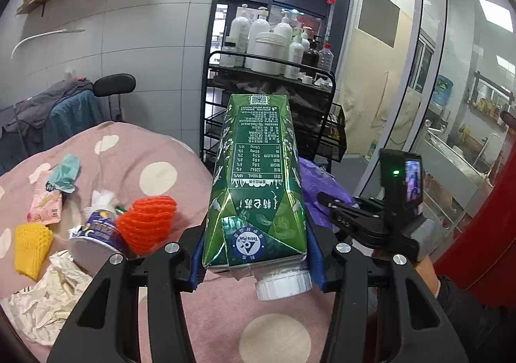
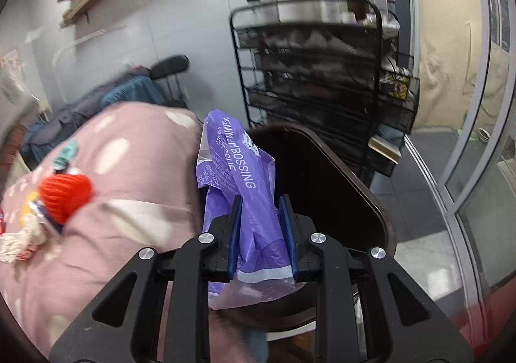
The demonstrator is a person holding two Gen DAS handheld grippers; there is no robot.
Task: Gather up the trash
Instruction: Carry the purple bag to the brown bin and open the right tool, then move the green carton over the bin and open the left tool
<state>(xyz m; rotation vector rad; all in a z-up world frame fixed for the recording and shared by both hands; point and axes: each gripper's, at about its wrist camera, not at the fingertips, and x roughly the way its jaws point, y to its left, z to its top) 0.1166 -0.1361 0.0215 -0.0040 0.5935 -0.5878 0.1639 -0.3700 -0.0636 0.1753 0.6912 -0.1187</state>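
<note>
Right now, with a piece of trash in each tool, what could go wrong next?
1. The green carton is pinched only near its cap end by the left tool, with most of its length sticking out, so it might pivot or slip.
2. The purple plastic wrapper in the right tool is limp and slick; it could slide out.
3. The orange foam net and the cup lie loose on the soft pink bedding and could roll if pressed.
</note>
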